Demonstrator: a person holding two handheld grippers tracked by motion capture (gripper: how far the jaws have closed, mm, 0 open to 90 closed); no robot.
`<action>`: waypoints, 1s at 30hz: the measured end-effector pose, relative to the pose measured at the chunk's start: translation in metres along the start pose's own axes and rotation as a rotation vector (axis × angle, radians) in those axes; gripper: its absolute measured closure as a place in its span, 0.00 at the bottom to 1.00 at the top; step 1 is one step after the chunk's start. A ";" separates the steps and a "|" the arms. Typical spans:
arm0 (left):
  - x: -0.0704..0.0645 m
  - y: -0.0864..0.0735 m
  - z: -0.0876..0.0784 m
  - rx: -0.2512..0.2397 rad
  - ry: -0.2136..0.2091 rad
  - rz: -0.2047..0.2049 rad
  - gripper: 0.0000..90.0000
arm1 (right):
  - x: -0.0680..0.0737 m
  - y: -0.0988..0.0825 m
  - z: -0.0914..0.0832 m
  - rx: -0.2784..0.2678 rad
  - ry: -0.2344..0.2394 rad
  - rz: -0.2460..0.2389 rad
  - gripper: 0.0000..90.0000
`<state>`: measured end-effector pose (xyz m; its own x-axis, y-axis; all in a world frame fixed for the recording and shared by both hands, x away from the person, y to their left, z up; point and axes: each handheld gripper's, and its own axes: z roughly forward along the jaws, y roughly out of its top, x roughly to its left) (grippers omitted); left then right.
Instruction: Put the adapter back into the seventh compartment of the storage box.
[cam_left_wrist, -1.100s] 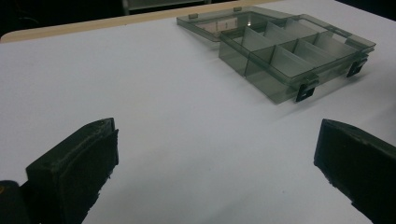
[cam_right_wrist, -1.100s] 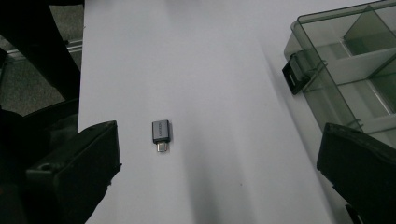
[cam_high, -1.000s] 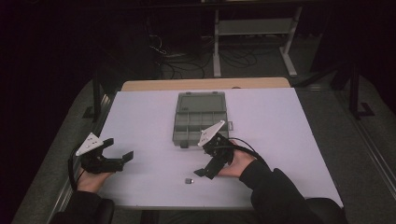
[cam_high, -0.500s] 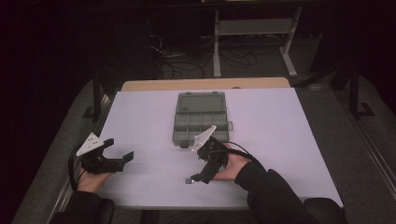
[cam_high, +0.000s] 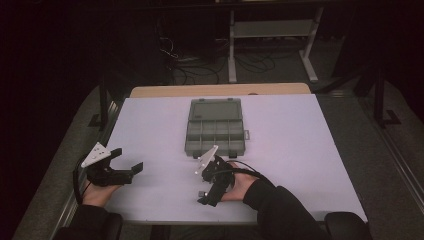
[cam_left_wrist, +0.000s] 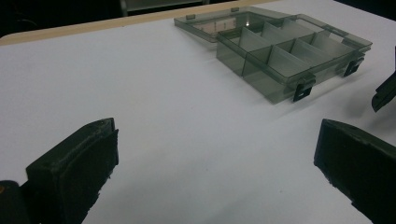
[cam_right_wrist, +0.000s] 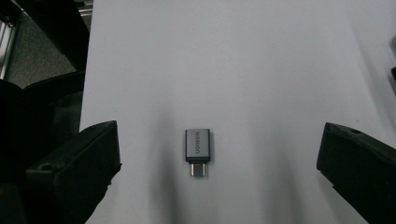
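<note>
Right gripper (cam_high: 205, 196) moved nearer adapter (cam_right_wrist: 198, 150) — jaws wide, touching nothing | left gripper (cam_high: 131, 160) spread too (empty)

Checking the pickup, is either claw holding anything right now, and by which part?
Nothing is held. The right claw is open around the small adapter lying on the table, and the left claw is open.

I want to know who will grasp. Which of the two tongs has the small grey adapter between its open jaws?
The right tongs: the small grey metal USB adapter lies between them.

Adapter (cam_right_wrist: 197, 150) before organizer box (cam_high: 214, 127)
</note>
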<state>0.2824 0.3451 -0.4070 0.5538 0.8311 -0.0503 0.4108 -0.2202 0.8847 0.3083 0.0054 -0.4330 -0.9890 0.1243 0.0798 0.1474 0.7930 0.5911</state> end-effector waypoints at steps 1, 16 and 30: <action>0.000 0.000 0.000 0.000 0.000 0.001 0.00 | 0.001 0.000 0.001 0.001 0.001 -0.005 0.00; 0.000 0.000 0.000 0.000 -0.001 0.000 0.00 | 0.004 0.001 0.001 0.006 0.025 -0.049 0.22; 0.000 0.000 -0.001 -0.006 -0.001 -0.005 0.00 | 0.006 -0.001 0.004 0.031 0.045 -0.074 0.57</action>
<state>0.2822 0.3459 -0.4068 0.5522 0.8319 -0.0551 0.4092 -0.2129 0.8873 0.3020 0.0076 -0.4362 -0.9966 0.0381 0.0729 0.0731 0.8171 0.5719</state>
